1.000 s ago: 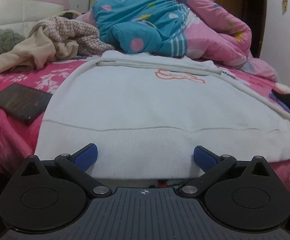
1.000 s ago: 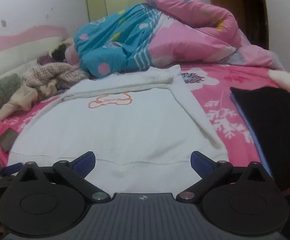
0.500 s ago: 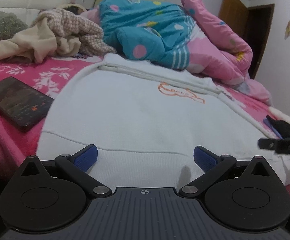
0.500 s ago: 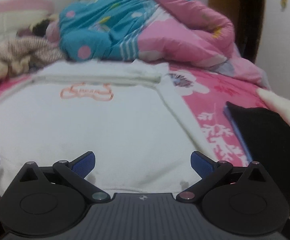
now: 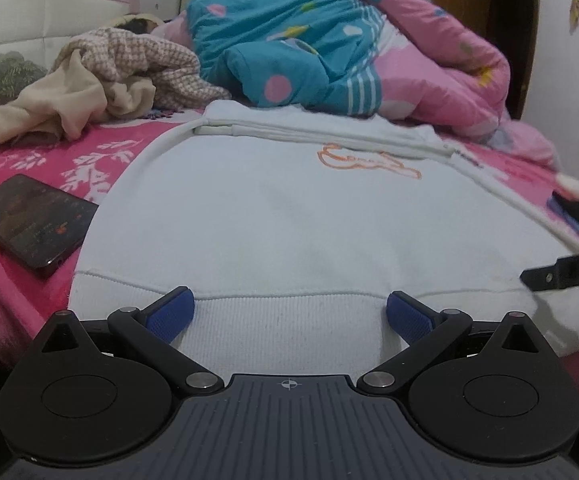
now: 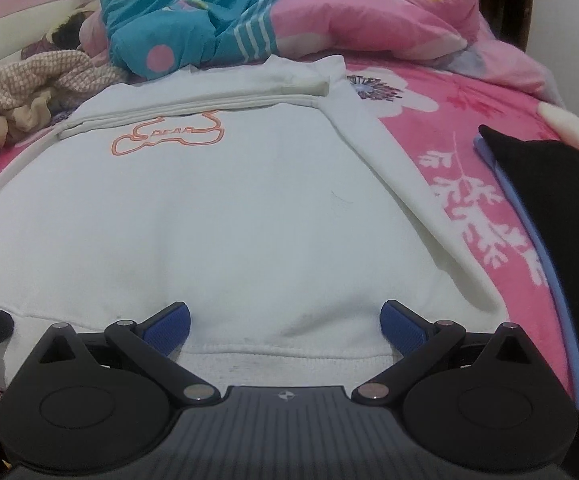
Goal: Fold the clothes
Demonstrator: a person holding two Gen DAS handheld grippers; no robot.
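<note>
A white sweatshirt (image 5: 297, 216) with an orange outline print (image 5: 365, 158) lies flat on the pink bed, sleeves folded in, ribbed hem nearest me. My left gripper (image 5: 289, 314) is open, its blue pads over the hem's left half. In the right wrist view the same sweatshirt (image 6: 217, 216) fills the middle, and my right gripper (image 6: 284, 320) stands open over the hem near its right corner. Nothing is between either pair of fingers. A dark piece of the right gripper (image 5: 565, 272) shows at the left view's right edge.
A dark phone (image 5: 31, 224) lies on the pink sheet left of the sweatshirt. Crumpled beige and checked clothes (image 5: 101, 80) sit at the back left. A teal and pink quilt (image 5: 329, 48) is heaped behind. A folded black garment (image 6: 561, 208) lies at the right.
Both grippers have moved in low over the sweatshirt's hem, so the garment looks closer. The right gripper's edge now shows nearer in the left view. Both stay open.
</note>
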